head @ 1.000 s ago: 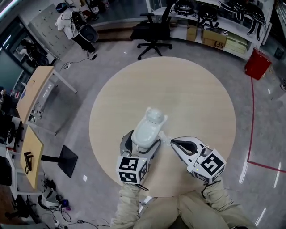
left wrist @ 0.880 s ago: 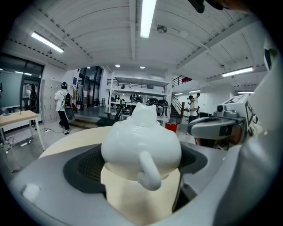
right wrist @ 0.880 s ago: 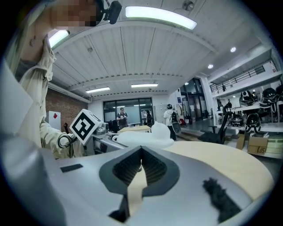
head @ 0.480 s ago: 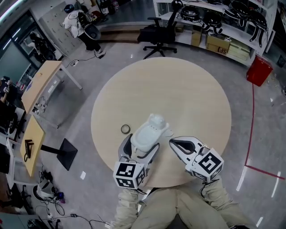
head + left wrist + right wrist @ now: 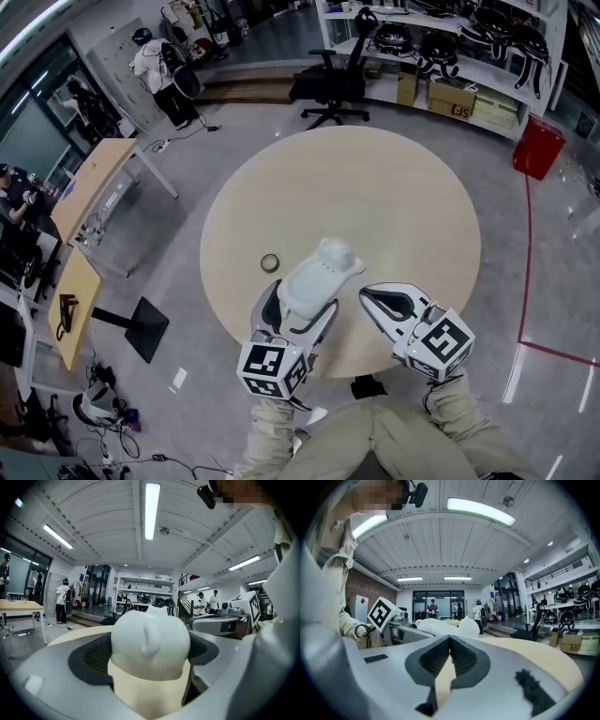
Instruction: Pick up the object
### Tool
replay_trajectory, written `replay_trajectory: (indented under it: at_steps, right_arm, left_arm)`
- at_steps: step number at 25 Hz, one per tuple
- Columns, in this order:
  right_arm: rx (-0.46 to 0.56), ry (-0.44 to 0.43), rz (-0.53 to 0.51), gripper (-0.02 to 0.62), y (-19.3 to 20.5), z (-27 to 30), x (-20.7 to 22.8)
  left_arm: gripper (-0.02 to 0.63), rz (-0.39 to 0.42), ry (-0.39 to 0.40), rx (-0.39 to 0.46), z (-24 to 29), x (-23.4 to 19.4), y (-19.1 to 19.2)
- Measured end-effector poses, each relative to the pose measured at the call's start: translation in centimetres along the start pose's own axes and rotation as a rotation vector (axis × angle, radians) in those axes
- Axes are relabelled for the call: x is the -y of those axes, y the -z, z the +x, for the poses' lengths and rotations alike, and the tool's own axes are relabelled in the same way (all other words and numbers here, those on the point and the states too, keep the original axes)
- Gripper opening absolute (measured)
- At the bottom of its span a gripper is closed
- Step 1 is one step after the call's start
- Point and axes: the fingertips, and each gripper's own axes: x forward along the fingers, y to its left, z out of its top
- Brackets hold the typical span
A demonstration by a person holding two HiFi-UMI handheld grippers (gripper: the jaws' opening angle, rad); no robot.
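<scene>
A smooth white moulded object [image 5: 317,275] with a knobbed far end sits between the jaws of my left gripper [image 5: 298,306], which is shut on it over the near part of the round wooden table [image 5: 375,197]. In the left gripper view the white object [image 5: 150,639] fills the gap of the left gripper [image 5: 150,672]. My right gripper [image 5: 367,296] is just right of it, shut with nothing in it; in the right gripper view its pads [image 5: 461,660] meet, and the white object [image 5: 450,626] shows behind the right gripper [image 5: 450,641].
A small ring [image 5: 270,263] lies on the table left of the white object. Beyond the table stand a black office chair [image 5: 328,80], shelves with boxes [image 5: 459,94], a red bin [image 5: 537,148] and wooden desks [image 5: 94,183] at left.
The small ring, hidden a second ago, now shows left of the white object. Both grippers sit nearer the table's front edge; the left stays shut on the object.
</scene>
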Motion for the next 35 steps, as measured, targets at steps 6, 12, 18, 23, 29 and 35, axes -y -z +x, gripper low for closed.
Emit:
replay_trajectory:
  at_steps: [6, 12, 18, 23, 29, 35]
  right_arm:
    - [-0.001, 0.015, -0.018, 0.003, 0.3, -2.3, -5.2]
    - [-0.001, 0.039, -0.023, 0.003, 1.4, -5.2, -11.7]
    - [-0.001, 0.051, -0.045, 0.003, 1.9, -9.0, -17.2]
    - [0.012, 0.052, -0.053, 0.003, 0.5, -11.1, -20.5]
    - [0.021, 0.044, -0.066, 0.003, -0.8, -13.3, -23.0]
    - [0.019, 0.022, -0.062, 0.003, -0.3, -16.4, -24.6]
  left_arm:
    - [0.480, 0.006, -0.005, 0.024, -5.8, 1.6, 0.9]
    - [0.479, 0.005, -0.004, 0.042, -12.5, 3.6, 2.7]
    - [0.479, 0.015, -0.002, 0.062, -18.4, 6.9, 3.9]
    - [0.478, 0.017, -0.016, 0.071, -22.7, 8.5, 3.5]
    - [0.477, 0.016, -0.037, 0.092, -26.4, 10.2, 2.7]
    - [0.477, 0.013, -0.057, 0.098, -28.2, 13.2, 3.1]
